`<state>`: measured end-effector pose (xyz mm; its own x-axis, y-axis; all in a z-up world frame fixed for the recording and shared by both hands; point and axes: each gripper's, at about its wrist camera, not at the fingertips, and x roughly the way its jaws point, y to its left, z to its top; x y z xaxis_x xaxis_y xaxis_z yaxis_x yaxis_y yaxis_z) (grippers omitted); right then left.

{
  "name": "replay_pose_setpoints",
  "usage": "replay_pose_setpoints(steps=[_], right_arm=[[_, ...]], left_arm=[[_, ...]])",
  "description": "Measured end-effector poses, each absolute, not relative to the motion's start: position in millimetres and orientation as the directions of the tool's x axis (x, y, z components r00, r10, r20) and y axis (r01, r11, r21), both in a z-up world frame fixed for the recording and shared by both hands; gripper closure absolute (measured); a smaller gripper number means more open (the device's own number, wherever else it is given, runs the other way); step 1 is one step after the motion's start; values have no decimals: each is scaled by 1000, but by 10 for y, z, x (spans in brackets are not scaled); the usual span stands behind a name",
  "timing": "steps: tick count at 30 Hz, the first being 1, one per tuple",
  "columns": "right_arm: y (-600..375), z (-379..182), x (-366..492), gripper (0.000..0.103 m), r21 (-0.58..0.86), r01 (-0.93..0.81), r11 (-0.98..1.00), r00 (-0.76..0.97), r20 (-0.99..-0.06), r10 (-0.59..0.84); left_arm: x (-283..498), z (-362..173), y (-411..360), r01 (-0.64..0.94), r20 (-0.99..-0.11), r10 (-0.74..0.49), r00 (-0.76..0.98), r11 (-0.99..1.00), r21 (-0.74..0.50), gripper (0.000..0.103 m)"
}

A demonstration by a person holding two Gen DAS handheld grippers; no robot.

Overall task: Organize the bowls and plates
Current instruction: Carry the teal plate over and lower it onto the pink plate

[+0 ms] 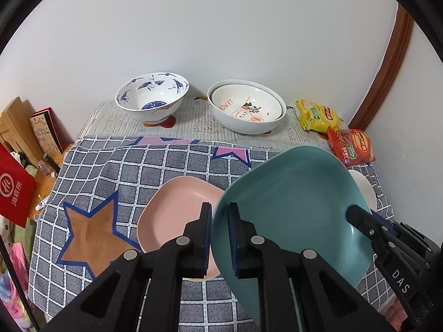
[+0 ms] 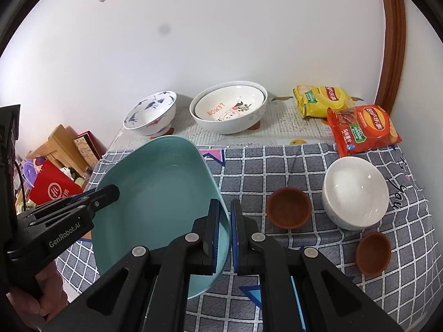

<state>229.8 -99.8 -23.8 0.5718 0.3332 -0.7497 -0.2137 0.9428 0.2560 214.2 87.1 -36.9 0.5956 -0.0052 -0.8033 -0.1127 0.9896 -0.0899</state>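
Your left gripper (image 1: 219, 238) and right gripper (image 2: 224, 235) each clamp opposite rims of the teal squarish plate (image 1: 290, 207), frame centre, above the pink squarish plate (image 1: 171, 210).

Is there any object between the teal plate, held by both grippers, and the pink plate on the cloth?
Nothing visible: the teal plate hangs tilted beside the pink plate, whose dish is bare.
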Motion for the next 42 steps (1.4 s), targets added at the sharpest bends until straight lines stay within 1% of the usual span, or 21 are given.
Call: replay_pose_setpoints(steps=[11, 20, 33, 42], right_arm=[[-898, -248, 2261, 95, 261, -218, 940, 577, -743, 340], [-683, -330, 2349, 95, 259, -243, 935, 557, -752, 353], [-140, -619, 2579, 95, 255, -324, 911, 483, -783, 391], [107, -807, 2737, 95, 248, -362, 898, 451, -797, 402]], left_arm=[[2103, -405, 951, -116, -807, 4, 590, 990, -80, 91], [2120, -508, 1171, -148, -819, 20, 573, 986, -79, 91], [2198, -859, 1692, -237, -855, 52, 517, 968, -85, 91], [2288, -1081, 1882, -262, -877, 40, 479, 960, -99, 91]])
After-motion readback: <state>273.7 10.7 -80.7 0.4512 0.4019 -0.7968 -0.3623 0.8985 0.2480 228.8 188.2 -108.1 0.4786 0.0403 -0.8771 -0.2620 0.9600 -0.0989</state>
